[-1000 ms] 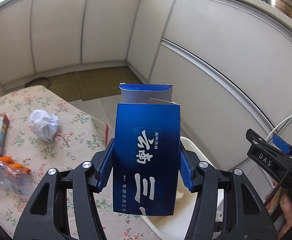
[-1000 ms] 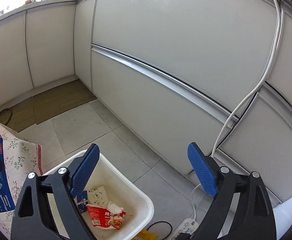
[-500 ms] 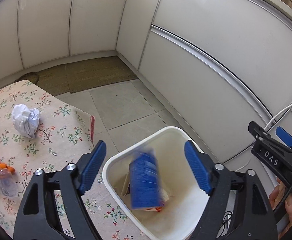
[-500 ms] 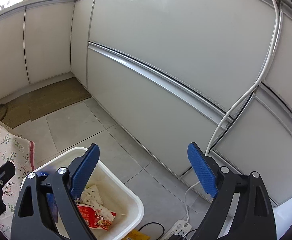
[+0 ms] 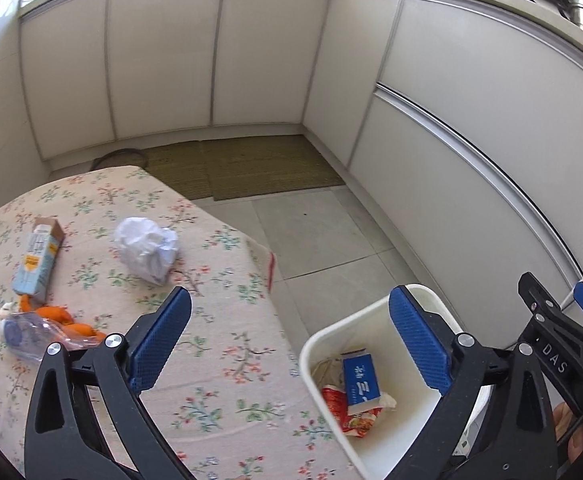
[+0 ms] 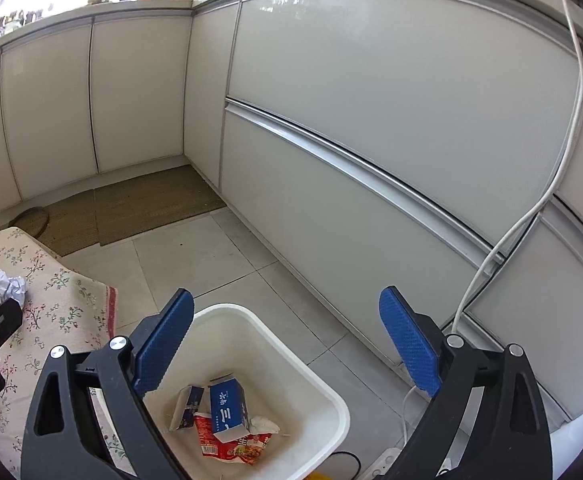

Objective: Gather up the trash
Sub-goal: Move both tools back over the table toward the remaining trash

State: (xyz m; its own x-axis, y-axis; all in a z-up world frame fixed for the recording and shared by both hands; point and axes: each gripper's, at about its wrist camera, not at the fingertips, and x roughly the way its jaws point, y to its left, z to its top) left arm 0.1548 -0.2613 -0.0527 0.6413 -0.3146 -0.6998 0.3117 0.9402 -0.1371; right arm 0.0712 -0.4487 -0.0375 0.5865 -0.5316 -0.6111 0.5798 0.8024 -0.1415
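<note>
Left gripper [image 5: 289,342], right gripper [image 6: 285,344]: black frames, blue textured pads, silver screws; "DAS" lettering.

We see a smooth white plastic bin [image 6: 323,384] holding a glossy blue cardboard box [image 6: 227,410]. At left, crumpled paper [image 5: 147,248] lies on matt floral cloth [image 5: 219,264]; our gripper pads [image 5: 159,340] look textured.

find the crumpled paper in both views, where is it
Left wrist: crumpled paper left of centre on the floral table, beyond the left gripper.
Right wrist: far left edge, same table.
Shared landmark: white bin holding the blue box.
</note>
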